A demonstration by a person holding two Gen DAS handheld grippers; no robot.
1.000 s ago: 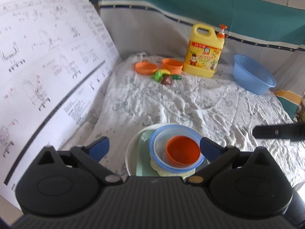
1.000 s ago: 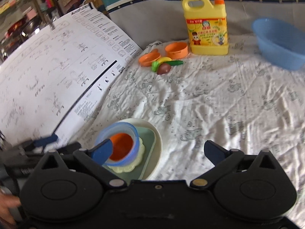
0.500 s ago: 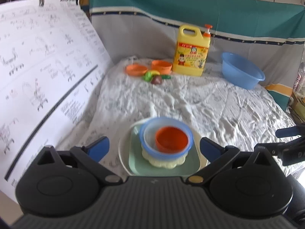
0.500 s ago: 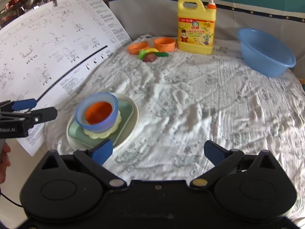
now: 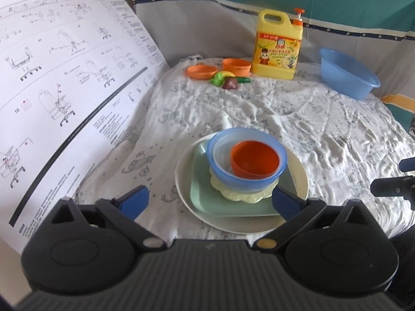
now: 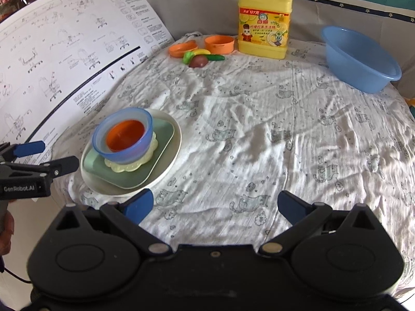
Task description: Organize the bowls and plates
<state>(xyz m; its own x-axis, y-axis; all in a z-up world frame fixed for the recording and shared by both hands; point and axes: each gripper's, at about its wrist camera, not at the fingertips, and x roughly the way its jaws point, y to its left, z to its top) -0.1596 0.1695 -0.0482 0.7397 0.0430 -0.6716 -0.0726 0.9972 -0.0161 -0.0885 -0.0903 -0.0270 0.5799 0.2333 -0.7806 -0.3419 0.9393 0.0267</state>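
A stack stands near the table's front left edge: a cream round plate (image 5: 298,171) (image 6: 171,155), a green square plate (image 5: 207,197) (image 6: 160,134), a pale yellow scalloped dish (image 5: 241,197) (image 6: 129,165), a blue bowl (image 5: 233,178) (image 6: 124,153) and an orange bowl (image 5: 255,159) (image 6: 124,134) nested inside it. My left gripper (image 5: 210,202) hangs open just short of the stack, holding nothing. My right gripper (image 6: 215,204) is open and empty over bare cloth, right of the stack. The left gripper (image 6: 46,155) also shows at the left edge of the right wrist view.
At the back stand a yellow detergent jug (image 5: 278,44) (image 6: 264,18), an orange bowl (image 5: 236,66), an orange lid (image 5: 201,71), toy vegetables (image 5: 228,80) and a blue basin (image 5: 347,73) (image 6: 360,57). A large instruction sheet (image 5: 64,85) hangs along the left. A hand (image 6: 5,230) holds the left tool.
Both grippers have pulled back and up from the stack, which now sits farther ahead in each view. The stack itself has not moved. Both stay open.
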